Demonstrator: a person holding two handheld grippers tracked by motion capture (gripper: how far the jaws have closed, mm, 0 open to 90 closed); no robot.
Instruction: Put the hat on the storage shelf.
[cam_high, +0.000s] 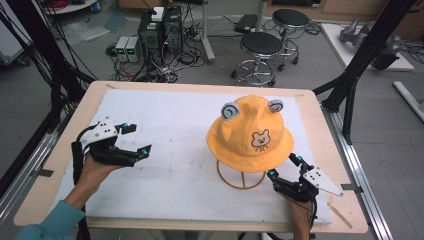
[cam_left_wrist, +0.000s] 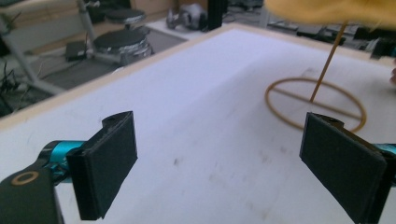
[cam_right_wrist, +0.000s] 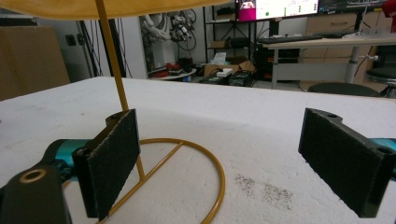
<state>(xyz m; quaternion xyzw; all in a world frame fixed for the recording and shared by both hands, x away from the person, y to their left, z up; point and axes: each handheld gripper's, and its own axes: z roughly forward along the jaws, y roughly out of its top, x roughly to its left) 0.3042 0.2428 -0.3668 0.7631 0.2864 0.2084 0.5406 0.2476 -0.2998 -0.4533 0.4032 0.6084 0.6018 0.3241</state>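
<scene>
on the right half of the white-covered worktop (cam_high: 165, 170) a yellow bucket hat (cam_high: 250, 132) sits on a thin golden wire stand (cam_high: 243, 180). the hat has two small grey ears on its crown and a little bear face printed on the front. its brim hangs clear of the worktop, held up by the stand's upright rod, and the stand's round base ring lies flat on the white cover.

the right tool (cam_high: 285, 167) rests low at the near right of the worktop, just beside the stand's base ring and under the edge of the brim. its jaws stand wide apart with nothing between them. in the right gripper view the ring (cam_right_wrist: 205, 172) curves in front of the jaws and the rod rises just behind the left-hand pad, with the underside of the brim (cam_right_wrist: 93, 7) overhead; whether that pad touches the rod i cannot tell.

the left tool (cam_high: 139, 139) is at the left side of the worktop, well apart from the hat, pointing toward it. its jaws are also spread wide and empty. in the left gripper view the stand (cam_left_wrist: 317, 100) lies ahead across bare white cover, with the brim (cam_left_wrist: 327, 9) at the top edge.

beyond the far edge of the worktop, two black stools (cam_high: 262, 50) and computer boxes (cam_high: 160, 27) stand on the floor.
</scene>
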